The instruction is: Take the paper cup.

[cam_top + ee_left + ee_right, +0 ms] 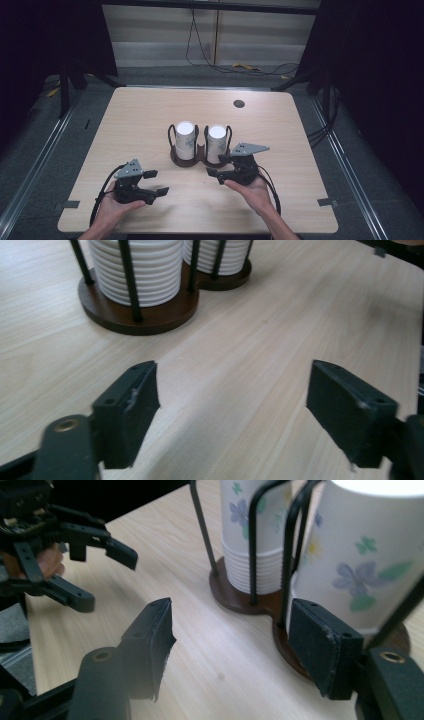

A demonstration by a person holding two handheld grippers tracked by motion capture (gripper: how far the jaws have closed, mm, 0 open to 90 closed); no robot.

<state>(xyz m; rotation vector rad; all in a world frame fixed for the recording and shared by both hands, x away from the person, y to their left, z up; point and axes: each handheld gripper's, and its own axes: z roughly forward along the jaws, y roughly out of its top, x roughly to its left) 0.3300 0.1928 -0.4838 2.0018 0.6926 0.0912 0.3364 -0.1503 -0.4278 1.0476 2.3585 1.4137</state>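
A dark brown double holder (pixel 196 159) with black wire rods stands mid-table. It carries two stacks of white flower-print paper cups, the left stack (pixel 185 140) and the right stack (pixel 216 143). My left gripper (pixel 156 182) rests open near the front left, well apart from the holder, nothing between its jaws. In the left gripper view the holder base (pixel 150 315) lies ahead of the open gripper (pixel 235 390). My right gripper (pixel 216 166) is open just in front of the right stack. In its view, the right gripper (pixel 232 630) has one jaw beside the near stack (pixel 370 555).
A round cable hole (pixel 239 103) sits at the table's back right. Tape strips (pixel 327 202) mark the front corners. Cables (pixel 240 66) lie on the floor behind the table. The left gripper (pixel 102 577) shows at the upper left of the right gripper view.
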